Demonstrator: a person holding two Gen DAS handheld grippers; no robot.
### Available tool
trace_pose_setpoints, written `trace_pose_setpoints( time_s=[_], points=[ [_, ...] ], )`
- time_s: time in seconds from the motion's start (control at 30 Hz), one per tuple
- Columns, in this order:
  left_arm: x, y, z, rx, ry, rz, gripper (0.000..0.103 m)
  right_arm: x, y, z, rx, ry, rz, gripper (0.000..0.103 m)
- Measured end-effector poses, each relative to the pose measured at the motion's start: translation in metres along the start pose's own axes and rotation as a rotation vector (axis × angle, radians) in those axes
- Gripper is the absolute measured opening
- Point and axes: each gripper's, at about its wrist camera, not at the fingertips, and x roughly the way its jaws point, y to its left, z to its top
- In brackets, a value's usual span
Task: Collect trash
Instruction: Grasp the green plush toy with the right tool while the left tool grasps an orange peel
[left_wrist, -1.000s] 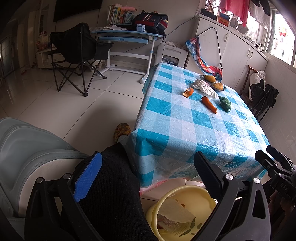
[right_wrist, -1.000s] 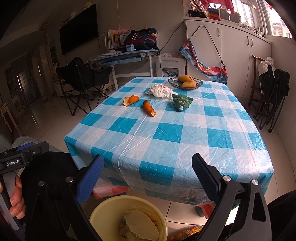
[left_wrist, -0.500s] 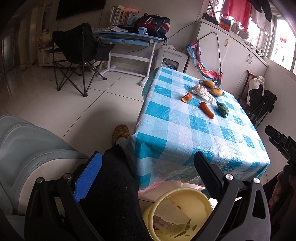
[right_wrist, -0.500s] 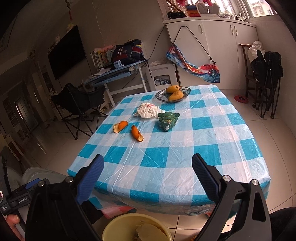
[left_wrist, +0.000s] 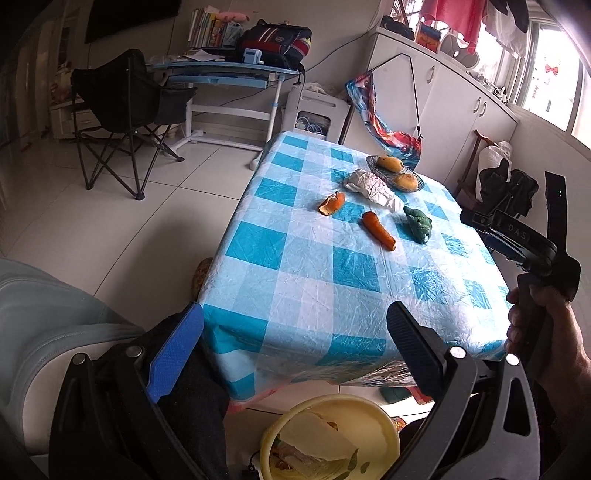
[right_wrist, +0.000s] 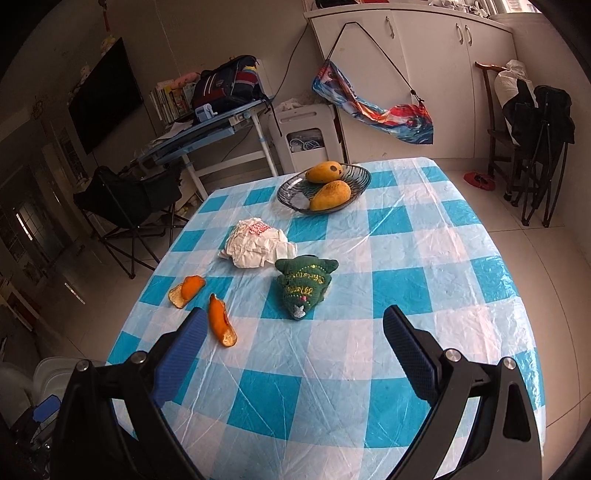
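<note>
Right gripper (right_wrist: 291, 350) jaws spread wide, nothing between them, held out over the near part of the bench (right_wrist: 406, 266) and aimed at the peels, so likely lining up a pick. Long orange peel (right_wrist: 221, 323) just beside the left finger, second curled peel (right_wrist: 186, 291) near it, crumpled white wrapper (right_wrist: 256, 248) further back; all trash not yet collected. Green knitted toy (right_wrist: 304, 286) and mango dish (right_wrist: 325, 188) probably not trash. Left gripper (left_wrist: 295, 354) jaws also wide and empty, held low off the bench edge above the yellow bin (left_wrist: 330, 439) on the floor, which already holds paper scraps, probably waiting there as the drop spot
</note>
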Motion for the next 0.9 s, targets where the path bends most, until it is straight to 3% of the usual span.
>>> trace_pose_setpoints(
  time_s=[0.13, 0.33, 0.43, 0.5, 0.6, 0.73, 0.83, 0.9],
  points=[
    [0.029, -0.025, 0.020, 0.022, 0.023, -0.030, 0.096, 0.037, -0.003, 0.015, -0.046, 0.073, -0.025, 0.092],
    [0.076, -0.055, 0.044, 0.031, 0.061, -0.054, 0.096, 0.085, -0.005, 0.028, -0.103, 0.161, -0.016, 0.082],
    [0.103, -0.066, 0.056, 0.028, 0.071, -0.057, 0.096, 0.097, -0.004, 0.025, -0.133, 0.188, -0.001, 0.071],
    [0.121, -0.076, 0.062, 0.028, 0.078, -0.055, 0.096, 0.103, -0.007, 0.022, -0.135, 0.228, 0.008, 0.047],
    [0.149, -0.091, 0.070, 0.042, 0.096, -0.043, 0.096, 0.096, -0.012, 0.025, -0.123, 0.224, 0.025, 0.039],
    [0.185, -0.103, 0.078, 0.051, 0.153, -0.005, 0.096, 0.083, -0.031, 0.034, -0.036, 0.188, 0.049, 0.038],
    [0.200, -0.111, 0.085, 0.069, 0.191, 0.045, 0.088, 0.075, -0.042, 0.038, 0.027, 0.161, 0.079, 0.038],
    [0.209, -0.121, 0.087, 0.137, 0.207, 0.075, 0.073, 0.071, -0.045, 0.038, 0.060, 0.156, 0.105, 0.038]
  ],
)
